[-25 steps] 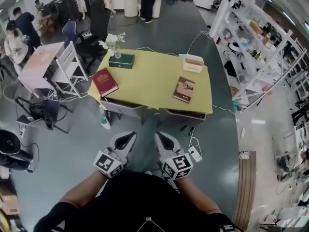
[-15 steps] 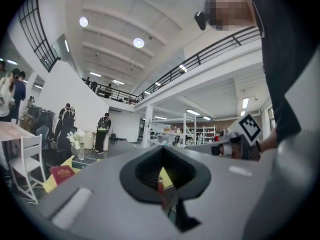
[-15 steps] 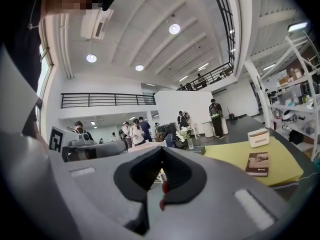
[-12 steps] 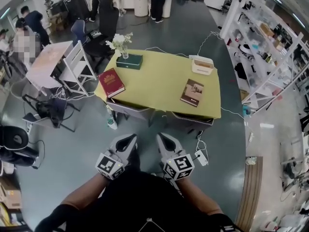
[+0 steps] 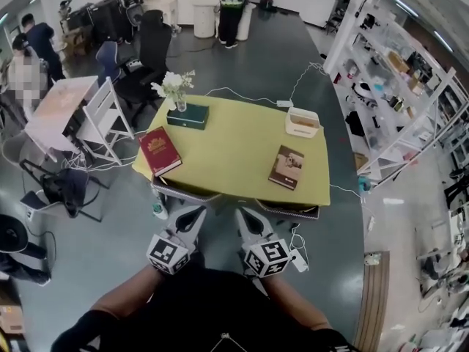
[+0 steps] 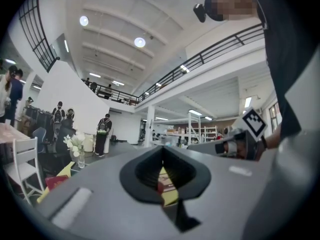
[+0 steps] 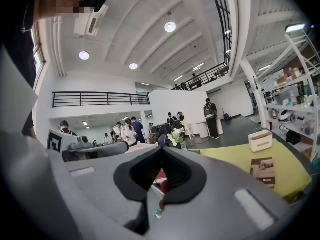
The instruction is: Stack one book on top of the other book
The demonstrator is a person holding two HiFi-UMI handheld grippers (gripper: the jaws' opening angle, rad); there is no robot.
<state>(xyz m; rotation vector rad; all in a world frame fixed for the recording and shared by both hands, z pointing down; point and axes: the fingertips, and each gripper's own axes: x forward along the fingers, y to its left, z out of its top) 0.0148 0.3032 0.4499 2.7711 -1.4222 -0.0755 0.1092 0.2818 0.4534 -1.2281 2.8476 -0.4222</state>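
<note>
Now the left gripper (image 5: 196, 215) and right gripper (image 5: 243, 217) have reached the yellow counter's (image 5: 227, 141) near edge, jaws pressed together, empty. The red book (image 5: 160, 150) and brown book (image 5: 286, 167) lie well apart, unstacked.

both arms reach forward, left gripper (image 5: 192, 219) and right gripper (image 5: 244, 221) level, fingers closed, empty.

Bright ceiling lamps (image 7: 170, 26); fisheye edges, near parts blurred.
</note>
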